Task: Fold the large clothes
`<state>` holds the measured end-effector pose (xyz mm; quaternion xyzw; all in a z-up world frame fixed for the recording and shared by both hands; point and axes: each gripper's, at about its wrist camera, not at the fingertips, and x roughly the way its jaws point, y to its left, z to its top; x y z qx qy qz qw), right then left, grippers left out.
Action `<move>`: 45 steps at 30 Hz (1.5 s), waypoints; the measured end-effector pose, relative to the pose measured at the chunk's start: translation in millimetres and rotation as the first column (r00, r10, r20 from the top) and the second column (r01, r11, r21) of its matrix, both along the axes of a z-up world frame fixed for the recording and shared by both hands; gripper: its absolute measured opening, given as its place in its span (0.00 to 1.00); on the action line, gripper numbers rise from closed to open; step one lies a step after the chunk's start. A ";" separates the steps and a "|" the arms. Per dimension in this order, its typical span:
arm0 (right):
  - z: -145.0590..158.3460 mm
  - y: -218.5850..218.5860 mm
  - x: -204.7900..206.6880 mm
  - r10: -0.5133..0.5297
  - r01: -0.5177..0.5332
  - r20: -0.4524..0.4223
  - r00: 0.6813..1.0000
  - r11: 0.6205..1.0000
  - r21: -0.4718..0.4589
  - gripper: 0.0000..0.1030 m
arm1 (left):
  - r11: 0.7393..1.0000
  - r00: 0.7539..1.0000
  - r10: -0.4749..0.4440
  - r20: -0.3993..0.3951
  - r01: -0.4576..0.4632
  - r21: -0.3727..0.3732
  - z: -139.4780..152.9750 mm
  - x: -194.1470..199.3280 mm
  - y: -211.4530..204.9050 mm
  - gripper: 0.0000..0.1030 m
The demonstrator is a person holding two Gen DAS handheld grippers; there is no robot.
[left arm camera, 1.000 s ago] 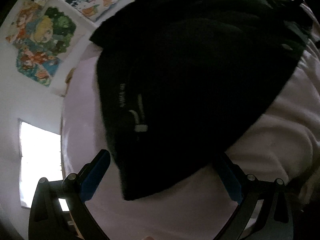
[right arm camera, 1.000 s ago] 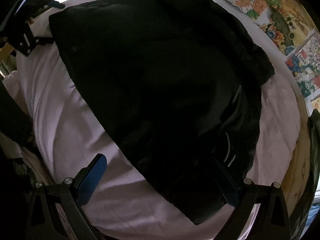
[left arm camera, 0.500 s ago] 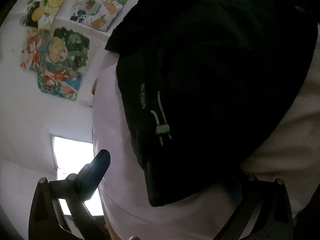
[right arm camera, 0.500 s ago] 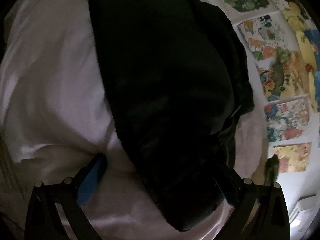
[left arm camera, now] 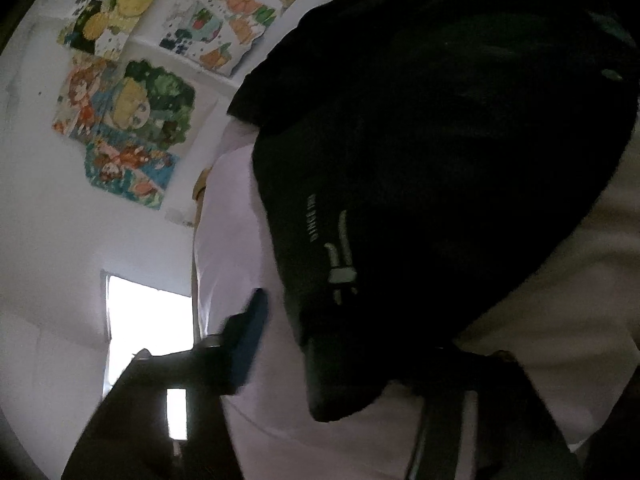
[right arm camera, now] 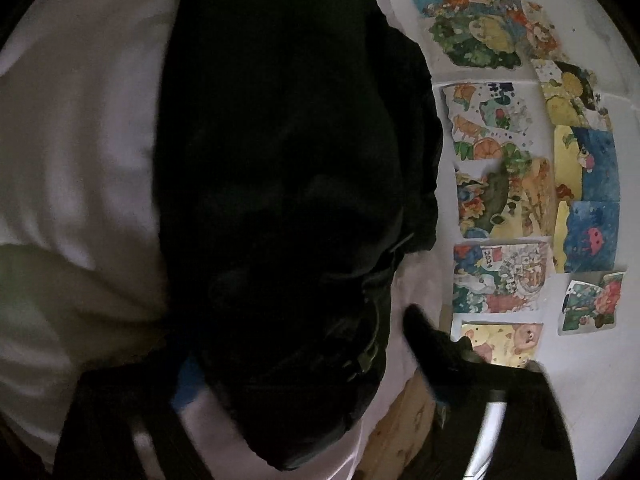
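Note:
A large black garment (left arm camera: pixel 420 152) with small white print lies spread on a pale pink bed sheet (left arm camera: pixel 232 216). In the left wrist view its near corner lies between the fingers of my left gripper (left arm camera: pixel 344 364), which is open and close over it. In the right wrist view the same garment (right arm camera: pixel 280 184) has its lower end between the fingers of my right gripper (right arm camera: pixel 304 356), also open. The garment hides much of the left finger there. Both views are dark and blurred low down.
The sheet (right arm camera: pixel 72 140) shows wrinkles to the garment's left. A white wall with several colourful drawings (right arm camera: pixel 516 184) runs along the bed; they also show in the left wrist view (left arm camera: pixel 128 120). A bright window (left arm camera: pixel 148 320) is beyond the bed edge. Wooden bed edge (right arm camera: pixel 404 432) at lower right.
Both grippers have moved down and in toward the garment's corners, which now lie between their fingers. Both views have swung toward the wall.

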<state>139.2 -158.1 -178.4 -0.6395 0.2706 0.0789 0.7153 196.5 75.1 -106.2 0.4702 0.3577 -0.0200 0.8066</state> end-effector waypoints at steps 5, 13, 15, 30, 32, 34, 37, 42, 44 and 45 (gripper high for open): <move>8.8 -0.6 -5.8 0.082 -0.081 0.037 0.996 0.997 -0.020 0.28 | 0.999 0.999 -0.031 0.044 0.030 0.026 8.6 -4.6 -12.2 0.18; 57.8 -6.3 -4.7 0.041 -0.053 0.082 0.996 0.988 0.146 0.11 | 0.997 0.970 -0.015 0.241 0.034 -0.075 57.1 -15.3 -19.8 0.11; 81.4 -10.8 -0.9 0.006 -0.032 0.118 0.993 0.976 0.217 0.10 | 0.992 0.952 -0.007 0.306 0.045 -0.117 75.4 -19.7 -20.9 0.11; 230.5 -42.0 -44.4 -0.167 -0.020 0.278 0.946 0.826 0.564 0.08 | 0.892 0.816 0.028 0.578 0.240 -0.382 189.2 -80.5 -13.7 0.08; 242.1 -45.5 -51.1 -0.178 -0.022 0.270 0.946 0.797 0.603 0.08 | 0.877 0.805 0.032 0.593 0.262 -0.403 199.0 -87.2 -15.0 0.08; 246.3 -47.5 -50.1 -0.184 -0.012 0.247 0.951 0.780 0.626 0.08 | 0.871 0.813 0.035 0.581 0.260 -0.416 202.1 -84.2 -16.4 0.08; 236.3 -46.0 -36.1 -0.189 0.032 0.189 0.964 0.783 0.621 0.08 | 0.879 0.845 0.032 0.534 0.230 -0.417 194.3 -70.3 -19.4 0.07; 217.4 -36.1 -14.0 -0.175 0.064 0.143 0.974 0.820 0.569 0.08 | 0.922 0.880 0.046 0.473 0.145 -0.358 170.7 -47.0 -28.6 0.07; 218.1 -31.0 -4.9 -0.162 0.054 0.160 0.974 0.846 0.531 0.08 | 0.928 0.883 0.080 0.463 0.104 -0.358 167.2 -32.7 -31.7 0.07; 221.8 -29.2 2.7 -0.164 0.056 0.163 0.973 0.850 0.523 0.08 | 0.926 0.884 0.096 0.457 0.088 -0.366 167.4 -25.2 -32.0 0.07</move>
